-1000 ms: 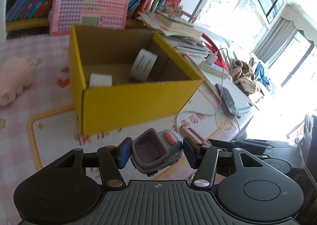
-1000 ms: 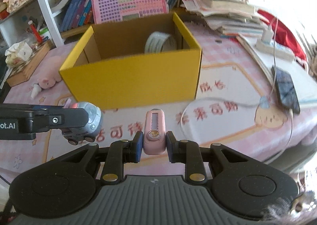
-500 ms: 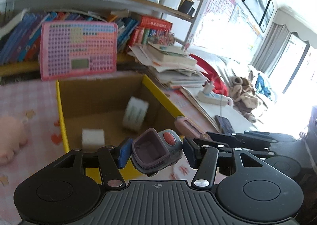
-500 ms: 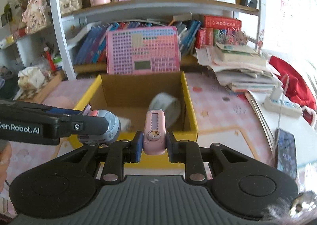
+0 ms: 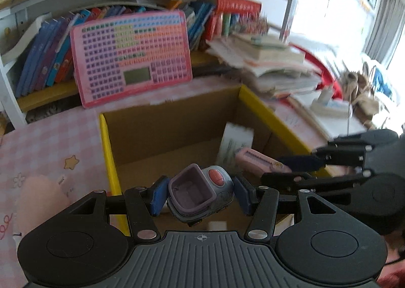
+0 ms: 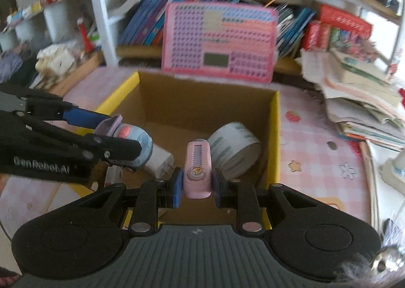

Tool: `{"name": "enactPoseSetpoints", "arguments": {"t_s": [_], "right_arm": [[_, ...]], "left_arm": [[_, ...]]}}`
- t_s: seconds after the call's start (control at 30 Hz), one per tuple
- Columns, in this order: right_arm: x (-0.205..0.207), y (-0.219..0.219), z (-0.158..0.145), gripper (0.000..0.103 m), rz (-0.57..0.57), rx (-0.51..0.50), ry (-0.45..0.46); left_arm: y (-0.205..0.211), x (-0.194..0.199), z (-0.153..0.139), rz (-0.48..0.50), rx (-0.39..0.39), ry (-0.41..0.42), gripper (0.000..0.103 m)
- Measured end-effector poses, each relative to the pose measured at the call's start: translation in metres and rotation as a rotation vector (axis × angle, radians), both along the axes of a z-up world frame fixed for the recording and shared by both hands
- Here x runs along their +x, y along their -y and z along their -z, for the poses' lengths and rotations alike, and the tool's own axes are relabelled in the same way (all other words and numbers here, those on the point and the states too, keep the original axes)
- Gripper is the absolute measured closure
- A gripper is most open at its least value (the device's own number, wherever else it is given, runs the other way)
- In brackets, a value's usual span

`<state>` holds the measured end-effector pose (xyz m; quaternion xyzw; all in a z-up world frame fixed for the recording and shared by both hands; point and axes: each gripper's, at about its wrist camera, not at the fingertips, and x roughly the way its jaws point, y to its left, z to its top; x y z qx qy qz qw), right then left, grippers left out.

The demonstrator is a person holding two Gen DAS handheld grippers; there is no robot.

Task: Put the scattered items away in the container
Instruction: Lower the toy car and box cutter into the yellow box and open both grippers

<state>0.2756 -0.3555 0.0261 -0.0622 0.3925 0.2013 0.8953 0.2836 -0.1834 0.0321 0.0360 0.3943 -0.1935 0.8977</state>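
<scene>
1. Both loads sit over the open yellow box (image 6: 274, 136) now. The left hand-held gripper (image 5: 200, 195) is clamped partway closed on a little toy car (image 5: 200, 196), and the right hand-held gripper (image 6: 197, 185) is squeezed tight on a pink clip-like thing (image 6: 198, 169).
2. I'd dip lower before letting go, and aim for bare floor. A tape roll (image 6: 234, 152) lies just past the right one, and a white block (image 6: 159, 160) sits between the two.
3. Frames are blurry, so I can't say what the pink thing really is. The box's near wall is hidden behind both tools.
</scene>
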Motion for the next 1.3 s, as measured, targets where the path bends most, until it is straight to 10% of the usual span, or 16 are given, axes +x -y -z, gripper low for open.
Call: {"name": "enactPoseSetpoints", "arguments": {"t_s": [0.53,0.77,1.03,1.3], "right_arm": [[0.029,-0.004,0.025,0.08,-0.069,-0.01,-0.121],[0.03,0.006,0.022,0.076,-0.024,0.045,-0.111],[0.027,0.019,0.006,0.036,0.062,0.075,-0.03],[0.009,0.028,-0.008,0.019,0.145,0.103,0.058]], "left_arm": [[0.012,0.016,0.028,-0.019,0.103,-0.089,0.047],[0.011,0.013,0.024,-0.066,0.139,-0.054,0.022],[0.002,0.002,0.01,-0.159,0.081,-0.013,0.01],[-0.01,-0.017,-0.01,-0.239,-0.018,0.03,0.003]]}}
